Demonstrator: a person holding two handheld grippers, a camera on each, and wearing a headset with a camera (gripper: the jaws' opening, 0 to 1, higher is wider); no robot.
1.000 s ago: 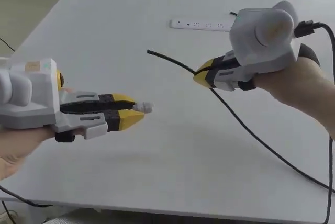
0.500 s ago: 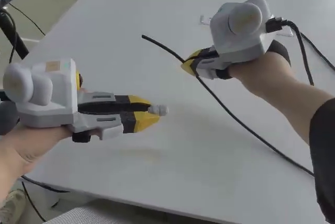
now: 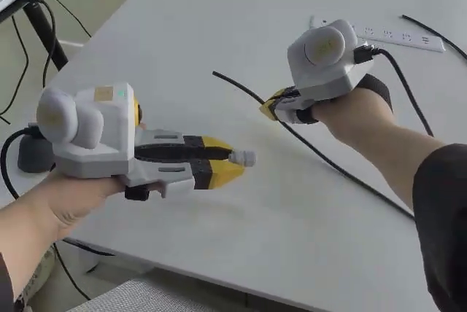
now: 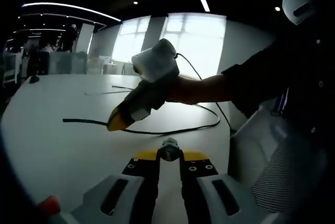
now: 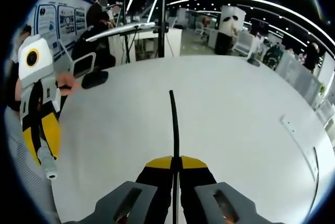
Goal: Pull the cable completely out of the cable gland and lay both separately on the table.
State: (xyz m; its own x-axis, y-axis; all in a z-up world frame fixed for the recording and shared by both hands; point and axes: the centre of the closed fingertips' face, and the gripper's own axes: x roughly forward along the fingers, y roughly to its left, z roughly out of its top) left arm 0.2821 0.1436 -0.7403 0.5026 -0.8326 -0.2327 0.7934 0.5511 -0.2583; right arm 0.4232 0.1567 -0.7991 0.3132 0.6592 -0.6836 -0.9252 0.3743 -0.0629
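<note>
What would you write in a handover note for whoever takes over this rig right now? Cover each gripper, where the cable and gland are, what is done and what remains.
The left gripper is shut on the cable gland, held above the table.
The right gripper is shut on the black cable; its free end sticks out past the jaws, and the rest trails across the table.
Done: the cable is fully out of the gland.
Left: lay the gland and the cable down on the table, apart from each other.
</note>
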